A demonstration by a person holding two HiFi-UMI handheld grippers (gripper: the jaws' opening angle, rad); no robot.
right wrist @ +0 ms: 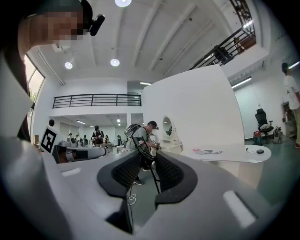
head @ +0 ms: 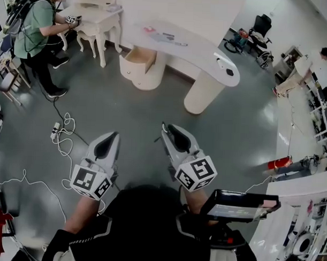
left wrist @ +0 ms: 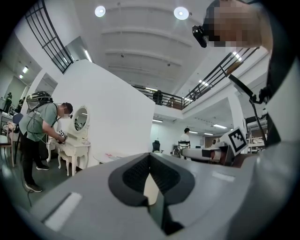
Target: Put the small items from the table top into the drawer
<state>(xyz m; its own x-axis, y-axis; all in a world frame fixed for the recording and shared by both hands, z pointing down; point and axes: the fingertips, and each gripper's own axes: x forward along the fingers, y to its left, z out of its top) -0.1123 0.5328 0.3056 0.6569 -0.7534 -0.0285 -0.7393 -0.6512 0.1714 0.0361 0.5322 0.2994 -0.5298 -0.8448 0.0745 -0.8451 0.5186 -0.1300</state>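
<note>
Several small items (head: pixel 164 36) lie on a curved white table (head: pixel 209 55) far ahead, among them a pink one (head: pixel 148 29) and a dark one (head: pixel 230 72). Under the table's left end a wooden drawer (head: pixel 140 57) stands pulled out. My left gripper (head: pixel 115 135) and right gripper (head: pixel 164 127) hover side by side over the grey floor, well short of the table. The left gripper (left wrist: pixel 150 157) has its tips together and holds nothing. The right gripper (right wrist: pixel 149 154) shows a gap with only floor between its pads. The right gripper view shows the table (right wrist: pixel 225 155) and its items (right wrist: pixel 206 151).
A person (head: pixel 36 26) in a green shirt works at a white vanity table (head: pixel 95 20) at the back left. Cables (head: pixel 61 134) trail across the floor on the left. Another person (head: pixel 310 63) and desks stand at the right, with a red object (head: pixel 279 162) on the floor.
</note>
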